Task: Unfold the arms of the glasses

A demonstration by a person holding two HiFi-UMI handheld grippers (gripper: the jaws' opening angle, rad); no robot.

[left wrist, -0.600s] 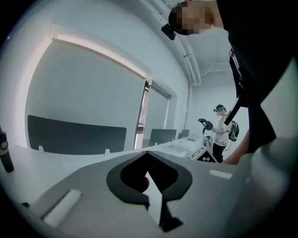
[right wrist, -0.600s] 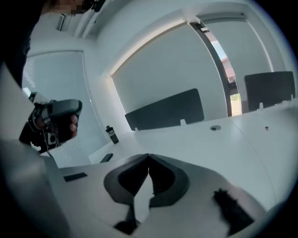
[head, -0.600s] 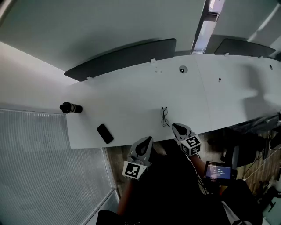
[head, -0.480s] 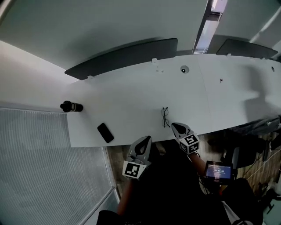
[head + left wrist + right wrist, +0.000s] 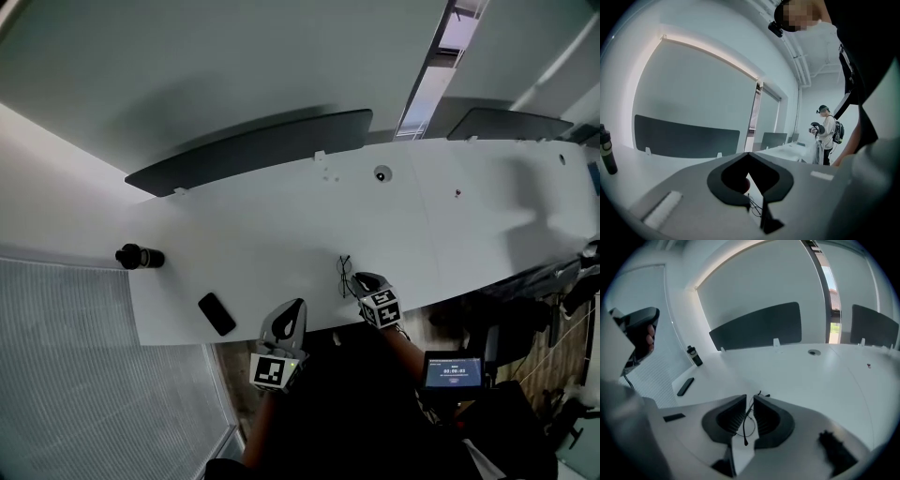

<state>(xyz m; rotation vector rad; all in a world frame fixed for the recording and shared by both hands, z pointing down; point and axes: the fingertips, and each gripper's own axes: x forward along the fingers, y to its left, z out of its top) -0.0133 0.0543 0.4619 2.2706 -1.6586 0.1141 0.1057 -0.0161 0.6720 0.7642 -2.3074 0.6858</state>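
The thin black wire glasses [image 5: 346, 274] lie folded on the white table [image 5: 281, 225] near its front edge. My right gripper [image 5: 362, 281] reaches their near end. In the right gripper view its jaws stand a narrow gap apart, and the glasses' frame [image 5: 749, 417] runs between the ribbed pads [image 5: 734, 416]. A slit of white shows beside the wire, so I see no press on it. My left gripper [image 5: 291, 317] hangs off the table's front edge, left of the glasses. Its jaw tips meet with nothing held, and the glasses [image 5: 755, 207] show small below them.
A black phone [image 5: 217, 313] lies at the front left of the table and a dark bottle [image 5: 138, 256] at its left end. Dark divider panels [image 5: 253, 150] line the far edge. A person [image 5: 828, 133] stands far off at another desk.
My right gripper has moved forward and left onto the near end of the glasses. The head view has shifted, and the left gripper stays by the table edge.
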